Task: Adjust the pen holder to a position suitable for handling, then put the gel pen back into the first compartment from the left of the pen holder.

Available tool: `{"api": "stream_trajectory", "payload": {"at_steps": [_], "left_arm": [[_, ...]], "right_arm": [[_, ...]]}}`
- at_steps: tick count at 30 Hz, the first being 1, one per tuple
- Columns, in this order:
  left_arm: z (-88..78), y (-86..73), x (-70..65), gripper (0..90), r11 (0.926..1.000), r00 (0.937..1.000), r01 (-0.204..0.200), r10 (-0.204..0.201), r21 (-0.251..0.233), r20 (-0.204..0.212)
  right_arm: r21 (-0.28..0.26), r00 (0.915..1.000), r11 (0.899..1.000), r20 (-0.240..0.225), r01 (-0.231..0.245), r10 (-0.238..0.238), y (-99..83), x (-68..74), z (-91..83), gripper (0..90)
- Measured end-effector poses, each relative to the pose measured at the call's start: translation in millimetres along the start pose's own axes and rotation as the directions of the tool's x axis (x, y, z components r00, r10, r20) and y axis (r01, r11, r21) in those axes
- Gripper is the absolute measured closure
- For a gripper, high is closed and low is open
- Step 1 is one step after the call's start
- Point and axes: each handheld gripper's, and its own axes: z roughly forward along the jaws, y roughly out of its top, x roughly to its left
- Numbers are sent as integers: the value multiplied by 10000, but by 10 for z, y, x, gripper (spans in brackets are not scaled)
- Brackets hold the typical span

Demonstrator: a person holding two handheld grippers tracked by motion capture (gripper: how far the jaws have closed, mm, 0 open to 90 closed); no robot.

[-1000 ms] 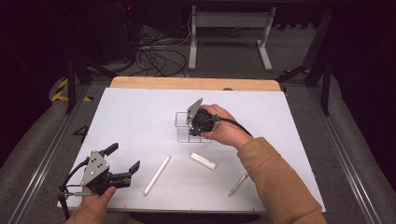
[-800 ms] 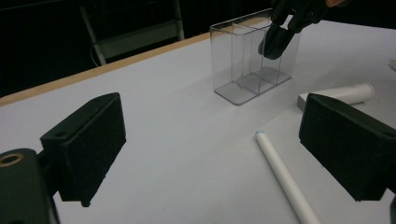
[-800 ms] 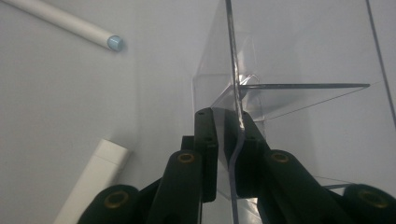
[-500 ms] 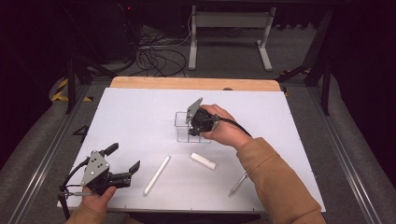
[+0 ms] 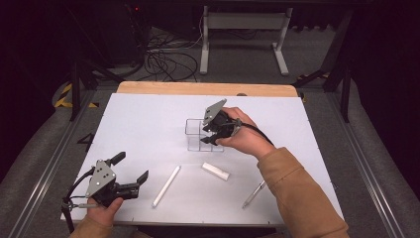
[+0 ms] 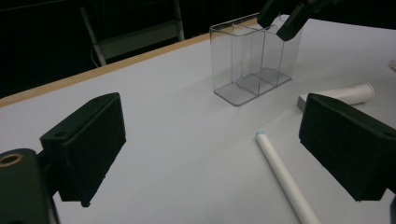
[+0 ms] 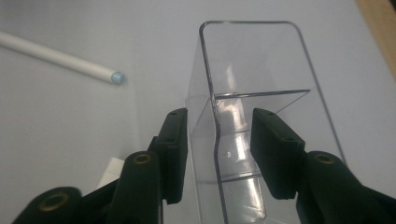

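Right gripper (image 5: 210, 135) hovers over the clear holder (image 5: 198, 135) mid-desk (image 5: 148, 124), jaws just opened, straddling its wall, not pressing. Left gripper (image 5: 132, 170) at 7 o'clock, spread, holding nothing. White tube (image 5: 166, 186) at 6 o'clock.

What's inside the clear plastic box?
The clear plastic box has see-through dividers and looks empty. The right hand-held gripper covers part of one compartment, so that bit stays hidden.
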Motion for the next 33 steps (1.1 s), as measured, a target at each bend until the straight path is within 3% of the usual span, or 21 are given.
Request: {"api": "stream_trajectory", "payload": {"at_steps": [10, 23, 33], "left_arm": [[26, 13, 1, 79, 10000, 10000, -13, 14, -42, 54], [31, 13, 0, 78, 10000, 10000, -27, 28, -43, 38], [29, 19, -8, 78, 10000, 10000, -52, 52, -71, 22]], "right_arm": [[-1319, 9981, 9903, 373, -432, 485, -4, 71, -375, 470], [-1681, 9958, 9844, 665, -517, 637, -92, 140, -572, 445], [-2149, 9927, 9737, 751, -762, 942, -241, 237, -776, 431]]}}
